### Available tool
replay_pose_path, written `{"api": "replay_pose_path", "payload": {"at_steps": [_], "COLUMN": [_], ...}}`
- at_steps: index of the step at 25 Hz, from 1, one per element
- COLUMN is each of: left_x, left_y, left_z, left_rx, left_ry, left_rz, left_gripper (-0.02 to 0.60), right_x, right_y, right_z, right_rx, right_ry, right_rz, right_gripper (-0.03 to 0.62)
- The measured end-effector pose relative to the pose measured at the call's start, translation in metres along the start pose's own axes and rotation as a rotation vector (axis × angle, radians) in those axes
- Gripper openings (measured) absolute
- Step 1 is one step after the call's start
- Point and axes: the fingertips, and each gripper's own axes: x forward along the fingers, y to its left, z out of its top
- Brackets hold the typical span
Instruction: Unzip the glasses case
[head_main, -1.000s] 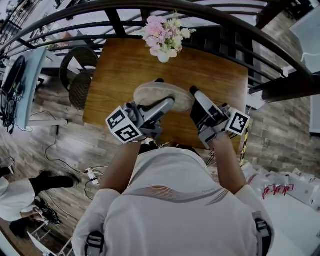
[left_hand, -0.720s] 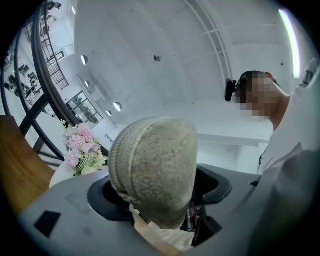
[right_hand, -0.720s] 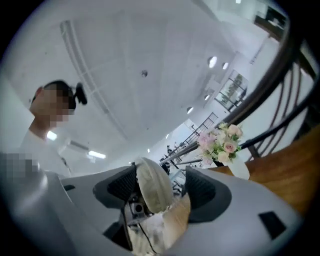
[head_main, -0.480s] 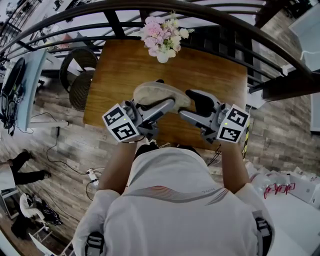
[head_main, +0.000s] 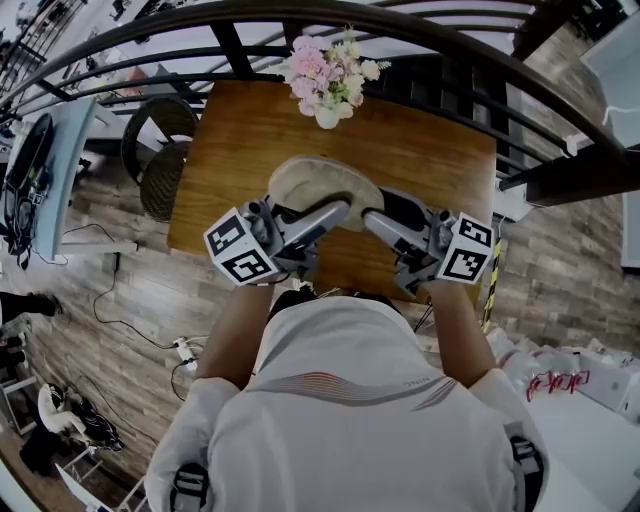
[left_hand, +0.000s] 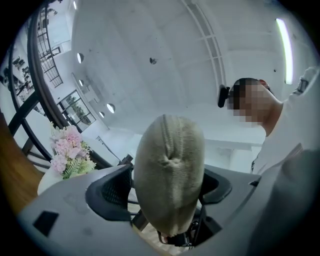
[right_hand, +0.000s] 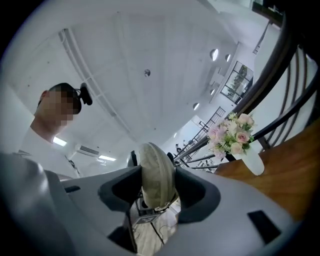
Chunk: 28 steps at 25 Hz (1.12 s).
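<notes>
A beige fabric glasses case (head_main: 322, 183) is held over the wooden table (head_main: 430, 150) between both grippers. My left gripper (head_main: 338, 212) is shut on its left end; in the left gripper view the case (left_hand: 170, 165) fills the gap and both pads press its sides, its seam facing the camera. My right gripper (head_main: 375, 217) has just been closing its jaws onto the case's right end. In the right gripper view the case (right_hand: 156, 175) stands edge-on between the jaws, and both pads touch it. The zipper pull is not visible.
A white vase of pink flowers (head_main: 328, 70) stands at the table's far edge, just beyond the case. A dark curved railing (head_main: 450, 60) runs behind the table. A round wicker chair (head_main: 160, 150) stands left of it. The person's torso fills the near side.
The right gripper rolled, came in from the case's right side with its jaws wide, and closed round the case's right end. The left gripper kept its hold and barely moved.
</notes>
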Motion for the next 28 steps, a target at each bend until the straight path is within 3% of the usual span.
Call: {"api": "replay_pose_path", "payload": {"at_steps": [5, 9, 15, 22, 28], "left_x": [0.0, 0.002, 0.002, 0.01, 0.012], "left_y": [0.0, -0.003, -0.001, 0.007, 0.016], "left_z": [0.009, 0.011, 0.012, 0.022, 0.041], "left_rx": [0.002, 0.009, -0.021, -0.044, -0.038], "left_ry": [-0.03, -0.019, -0.014, 0.015, 0.019], "left_rz": [0.013, 0.006, 0.031, 0.094, 0.166], "left_gripper": [0.342, 0.341, 0.293, 0.293, 0.293], "right_x": [0.004, 0.004, 0.007, 0.001, -0.008], "right_y": [0.006, 0.006, 0.007, 0.013, 0.008], "right_z": [-0.007, -0.009, -0.012, -0.003, -0.012], "right_rx": [-0.026, 0.024, 0.05, -0.137, -0.355], "right_ry": [0.049, 0.068, 0.095, 0.115, 0.25], "right_rz": [0.005, 0.018, 0.024, -0.032, -0.189], "right_gripper": [0.259, 0.26, 0.262, 0.276, 0.268]}}
